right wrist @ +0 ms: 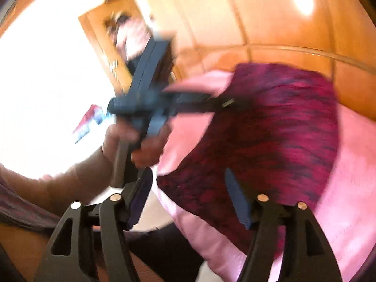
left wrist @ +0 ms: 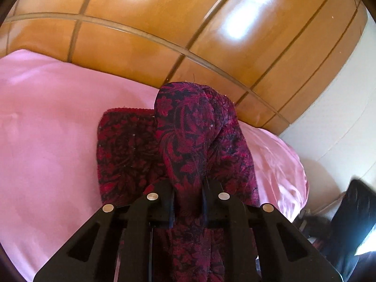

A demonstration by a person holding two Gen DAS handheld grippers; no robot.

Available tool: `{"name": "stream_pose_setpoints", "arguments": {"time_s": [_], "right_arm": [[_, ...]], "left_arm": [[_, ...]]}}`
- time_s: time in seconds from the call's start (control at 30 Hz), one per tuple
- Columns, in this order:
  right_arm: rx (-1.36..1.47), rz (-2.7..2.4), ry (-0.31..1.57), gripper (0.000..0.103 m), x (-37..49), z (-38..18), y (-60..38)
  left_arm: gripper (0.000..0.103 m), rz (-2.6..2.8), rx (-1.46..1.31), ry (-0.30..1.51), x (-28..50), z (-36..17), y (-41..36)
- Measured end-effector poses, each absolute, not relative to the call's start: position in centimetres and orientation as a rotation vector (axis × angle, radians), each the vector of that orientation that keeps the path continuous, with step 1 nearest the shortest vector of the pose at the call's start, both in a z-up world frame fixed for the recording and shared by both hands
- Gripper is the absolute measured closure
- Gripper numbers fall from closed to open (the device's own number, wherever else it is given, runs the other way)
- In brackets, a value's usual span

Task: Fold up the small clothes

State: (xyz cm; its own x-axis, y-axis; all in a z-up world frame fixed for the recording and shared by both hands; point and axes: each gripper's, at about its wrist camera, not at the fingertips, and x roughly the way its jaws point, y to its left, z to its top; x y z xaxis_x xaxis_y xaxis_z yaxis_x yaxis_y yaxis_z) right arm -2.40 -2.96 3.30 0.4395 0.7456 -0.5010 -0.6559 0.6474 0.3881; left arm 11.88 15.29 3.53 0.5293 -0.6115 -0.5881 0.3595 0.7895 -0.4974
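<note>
A dark red garment with a black floral pattern [left wrist: 127, 150] lies on a pink sheet [left wrist: 47, 141]. My left gripper [left wrist: 188, 192] is shut on a bunched fold of it and holds that fold [left wrist: 188, 127] up above the flat part. In the blurred right wrist view the same garment [right wrist: 270, 129] spreads over the pink sheet [right wrist: 352, 176]. My right gripper [right wrist: 190, 204] is open and empty at the garment's near edge. The left gripper [right wrist: 225, 103] also shows there, held by a hand [right wrist: 122, 138], reaching into the cloth.
A glossy wooden headboard [left wrist: 211, 23] with panel lines stands behind the bed. The bed's edge drops off at the right, with a white wall [left wrist: 340, 117] and a black object [left wrist: 352, 211] beyond it. A wooden frame [right wrist: 110, 54] stands at the far left.
</note>
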Motion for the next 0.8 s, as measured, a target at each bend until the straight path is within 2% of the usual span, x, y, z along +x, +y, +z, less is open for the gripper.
{"name": "stream_pose_setpoints", "arguments": {"time_s": [0.23, 0.4, 0.5, 0.57, 0.67, 0.8], "right_arm": [[0.048, 0.61, 0.7, 0.036, 3.2, 2.5, -4.0], [-0.16, 0.46, 0.749, 0.033, 7.2, -0.6, -0.8], [-0.138, 0.449, 0.755, 0.031, 7.9, -1.5, -1.4], [-0.144, 0.458, 0.779, 0.031, 7.7, -1.4, -1.4], [-0.099, 0.538, 0.831, 0.02, 8.1, -0.1, -2.1], [0.019, 0.573, 0.807, 0.02, 10.1, 2.7, -2.4]], "left_arm": [[0.085, -0.429, -0.336, 0.877, 12.1, 1.2, 16.9], [0.074, -0.254, -0.251, 0.903, 12.6, -1.2, 16.3], [0.067, -0.229, -0.25, 0.898, 12.8, -1.2, 16.3], [0.067, -0.232, -0.227, 0.892, 12.5, -0.6, 15.8], [0.067, -0.216, -0.151, 0.863, 11.8, -0.2, 15.1], [0.067, -0.199, -0.13, 0.842, 11.0, -0.1, 15.5]]}}
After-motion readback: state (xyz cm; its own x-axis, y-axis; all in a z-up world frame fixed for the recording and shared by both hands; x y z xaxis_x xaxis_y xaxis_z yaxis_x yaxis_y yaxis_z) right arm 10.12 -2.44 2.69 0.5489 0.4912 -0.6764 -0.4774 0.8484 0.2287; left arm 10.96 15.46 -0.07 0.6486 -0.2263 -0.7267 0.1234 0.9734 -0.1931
